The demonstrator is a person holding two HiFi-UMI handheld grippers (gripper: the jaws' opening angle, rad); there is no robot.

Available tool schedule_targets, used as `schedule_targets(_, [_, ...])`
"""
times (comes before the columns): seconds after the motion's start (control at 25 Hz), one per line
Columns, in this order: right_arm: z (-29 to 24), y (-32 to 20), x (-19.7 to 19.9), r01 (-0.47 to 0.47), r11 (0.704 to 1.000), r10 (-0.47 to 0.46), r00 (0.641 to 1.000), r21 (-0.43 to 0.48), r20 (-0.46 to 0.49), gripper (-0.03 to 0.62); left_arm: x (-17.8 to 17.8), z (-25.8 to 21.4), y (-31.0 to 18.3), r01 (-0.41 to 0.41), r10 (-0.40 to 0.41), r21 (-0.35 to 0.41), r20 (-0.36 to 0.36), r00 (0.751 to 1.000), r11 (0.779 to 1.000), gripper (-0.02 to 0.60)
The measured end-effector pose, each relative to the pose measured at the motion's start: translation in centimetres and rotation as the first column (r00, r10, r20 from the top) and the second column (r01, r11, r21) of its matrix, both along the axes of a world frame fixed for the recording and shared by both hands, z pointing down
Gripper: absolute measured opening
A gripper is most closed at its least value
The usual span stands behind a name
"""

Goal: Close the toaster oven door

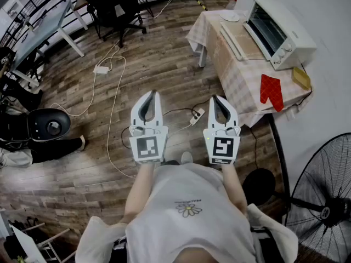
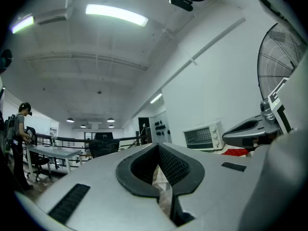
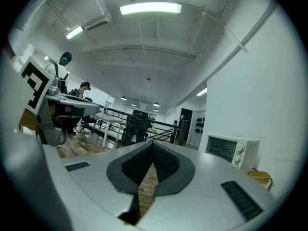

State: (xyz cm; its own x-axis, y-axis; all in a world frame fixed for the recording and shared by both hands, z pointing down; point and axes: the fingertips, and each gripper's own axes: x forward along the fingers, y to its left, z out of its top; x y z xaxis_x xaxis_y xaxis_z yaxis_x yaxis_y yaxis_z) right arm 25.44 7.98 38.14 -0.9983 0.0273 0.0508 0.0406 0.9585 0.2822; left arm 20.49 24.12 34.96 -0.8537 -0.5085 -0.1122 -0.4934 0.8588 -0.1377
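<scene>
Nothing of the job is done yet, by the look of it. The biggest thing near the person is the standing fan [image 1: 323, 196], down at about four o'clock from where they stand. The table [image 1: 241, 86] under its checked cloth sits off at two o'clock, well apart from both grippers. On the table's far end rests the white toaster oven [image 1: 279, 29], its dark inside and rack open to the room. The toaster oven door [image 1: 241, 39] seems to lie folded flat in front of it, toward eleven o'clock of the oven body. From this steep angle I would not swear to its exact tilt.

The left gripper [image 1: 149, 100] and the right gripper [image 1: 218, 104] are held out side by side at twelve o'clock, over bare wood floor. Each has its fingers pressed together at the tips with nothing between them. A red oven mitt [image 1: 270, 90] lies on the cloth at six o'clock of the oven.

What is left is the whole task: walk over, get a gripper under the door's edge, and swing it up until it shuts.
</scene>
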Motion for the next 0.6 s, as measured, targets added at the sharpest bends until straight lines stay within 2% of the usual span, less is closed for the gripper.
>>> schedule_targets(0.12, [0.0, 0.0, -0.2, 0.010, 1.000, -0.010, 1.000, 0.022, 0.015, 0.009, -0.3, 0.3, -0.3, -0.015, 0.016, -0.047, 0.012, 1.000, 0.999, 0.015])
schedule_targets(0.24, [0.4, -0.1, -0.2, 0.005, 1.000, -0.004, 1.000, 0.003, -0.011, 0.009, -0.6, -0.1, -0.7, -0.016, 0.017, -0.005, 0.008, 1.000, 1.000, 0.015])
schedule_targets(0.6, [1.3, -1.4, -0.6, -0.006, 1.000, 0.006, 1.000, -0.020, -0.024, 0.009, -1.0, 0.2, -2.1, -0.033, 0.033, 0.003, -0.006, 0.999, 0.999, 0.015])
